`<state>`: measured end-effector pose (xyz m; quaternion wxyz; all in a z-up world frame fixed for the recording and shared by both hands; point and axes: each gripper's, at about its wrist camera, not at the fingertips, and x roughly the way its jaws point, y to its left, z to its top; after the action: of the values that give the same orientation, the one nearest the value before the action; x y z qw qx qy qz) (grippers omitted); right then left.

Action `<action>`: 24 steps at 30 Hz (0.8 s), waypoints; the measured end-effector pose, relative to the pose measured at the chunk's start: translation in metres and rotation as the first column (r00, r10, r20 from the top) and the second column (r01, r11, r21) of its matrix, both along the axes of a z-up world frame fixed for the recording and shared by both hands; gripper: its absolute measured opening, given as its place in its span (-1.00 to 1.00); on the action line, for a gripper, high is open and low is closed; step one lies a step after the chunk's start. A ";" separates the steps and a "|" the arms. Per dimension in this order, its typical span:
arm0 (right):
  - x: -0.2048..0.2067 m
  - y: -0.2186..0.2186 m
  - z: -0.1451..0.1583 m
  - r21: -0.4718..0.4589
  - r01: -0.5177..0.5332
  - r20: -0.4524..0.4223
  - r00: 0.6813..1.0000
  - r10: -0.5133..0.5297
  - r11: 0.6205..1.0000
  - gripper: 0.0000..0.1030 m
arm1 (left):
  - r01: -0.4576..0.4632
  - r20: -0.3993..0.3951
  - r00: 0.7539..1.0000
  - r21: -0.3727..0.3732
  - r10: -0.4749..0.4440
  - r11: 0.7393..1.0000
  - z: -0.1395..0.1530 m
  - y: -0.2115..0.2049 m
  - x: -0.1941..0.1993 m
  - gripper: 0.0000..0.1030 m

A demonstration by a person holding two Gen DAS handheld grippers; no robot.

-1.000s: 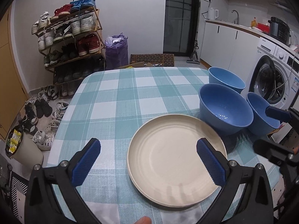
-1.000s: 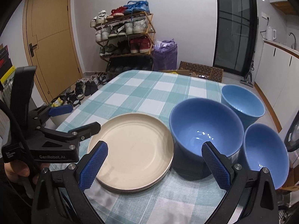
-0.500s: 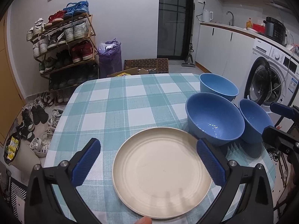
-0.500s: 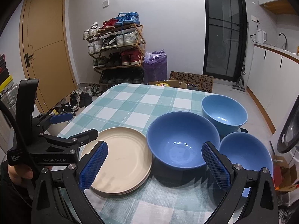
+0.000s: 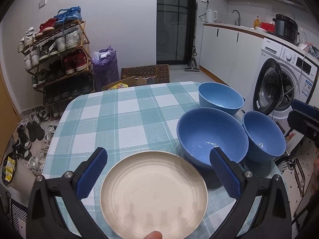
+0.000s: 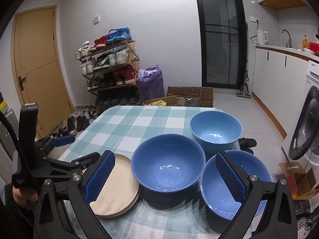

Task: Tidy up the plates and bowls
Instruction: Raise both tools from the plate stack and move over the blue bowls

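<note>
A stack of cream plates (image 5: pixel 153 195) lies at the near edge of the checked table (image 5: pixel 127 123). My left gripper (image 5: pixel 158 169) hovers over it, open and holding nothing. To the right stand a large dark blue bowl (image 5: pixel 211 137), a smaller blue bowl (image 5: pixel 263 135) and a light blue bowl (image 5: pixel 220 97) farther back. In the right wrist view my right gripper (image 6: pixel 165 176) is open above the large bowl (image 6: pixel 169 169), with the plates (image 6: pixel 117 195) on its left and the smaller bowl (image 6: pixel 223 203) on its right. The light blue bowl (image 6: pixel 215 131) sits behind them.
A shoe rack (image 5: pixel 57 59), a purple bag (image 5: pixel 104 67) and cardboard boxes (image 5: pixel 143 75) stand beyond the table's far edge. A washing machine (image 5: pixel 283 83) and a counter are on the right. A door (image 6: pixel 37 69) is on the left. The left half of the table is bare cloth.
Both grippers have drawn back and up from the dishes, so plates and bowls sit lower and smaller in view. Both stay open; no dish has moved.
</note>
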<state>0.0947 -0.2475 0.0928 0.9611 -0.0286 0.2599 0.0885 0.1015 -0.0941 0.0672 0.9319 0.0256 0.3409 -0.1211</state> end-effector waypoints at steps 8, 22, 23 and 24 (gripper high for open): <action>0.004 -0.036 0.020 0.016 0.047 0.009 0.999 -0.047 0.999 0.98 | 0.020 0.000 1.000 -0.011 -0.020 1.000 0.010 -0.018 0.012 1.00; 0.015 -0.069 0.032 0.037 0.075 0.001 0.997 -0.075 0.996 0.98 | 0.049 -0.024 0.999 -0.005 -0.049 0.999 0.017 -0.043 0.034 1.00; 0.016 -0.071 0.032 0.038 0.079 -0.002 0.997 -0.079 0.996 0.98 | 0.051 -0.027 0.998 -0.008 -0.052 0.999 0.017 -0.045 0.037 1.00; 0.017 -0.073 0.032 0.041 0.077 -0.005 0.997 -0.077 0.996 0.98 | 0.054 -0.029 0.998 -0.010 -0.054 0.998 0.017 -0.046 0.039 1.00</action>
<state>0.1119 -0.3210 0.1248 0.9638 0.0011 0.2604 0.0568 0.1409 -0.1404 0.0847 0.9233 0.0288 0.3533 -0.1482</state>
